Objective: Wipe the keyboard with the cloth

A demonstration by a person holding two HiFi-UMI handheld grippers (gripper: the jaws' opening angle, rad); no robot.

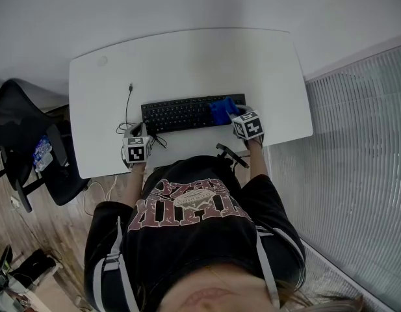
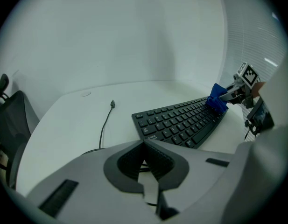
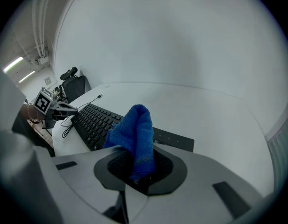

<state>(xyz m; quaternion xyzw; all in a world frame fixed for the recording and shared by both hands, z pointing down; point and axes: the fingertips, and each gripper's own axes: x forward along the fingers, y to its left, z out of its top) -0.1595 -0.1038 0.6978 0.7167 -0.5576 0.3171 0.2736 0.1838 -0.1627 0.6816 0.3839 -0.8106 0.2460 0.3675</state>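
Nearest the lens, the right tool point(image 3: 134, 168) is recorded clenched on the blue cloth point(image 3: 134, 133), a fold of which stands up ahead of its jaws. From the head view, the cloth is seen laid against the end of the black keyboard point(image 1: 181, 114) directly under that tool; contact appears made. The left tool point(image 2: 144, 158) is noted with jaws closed on nothing, held over the worktop point(image 1: 187, 57) edge, with the keyboard's other end just ahead of it and a loose cable point(image 1: 129, 103) lying ahead and beside it. The wiping step is judged to be at its start, at one end of the keys. The next move is judged to call for the cloth to be drawn along the key rows toward the left tool, under light pressure, with the keyboard steadied if it slides. No container is observed.
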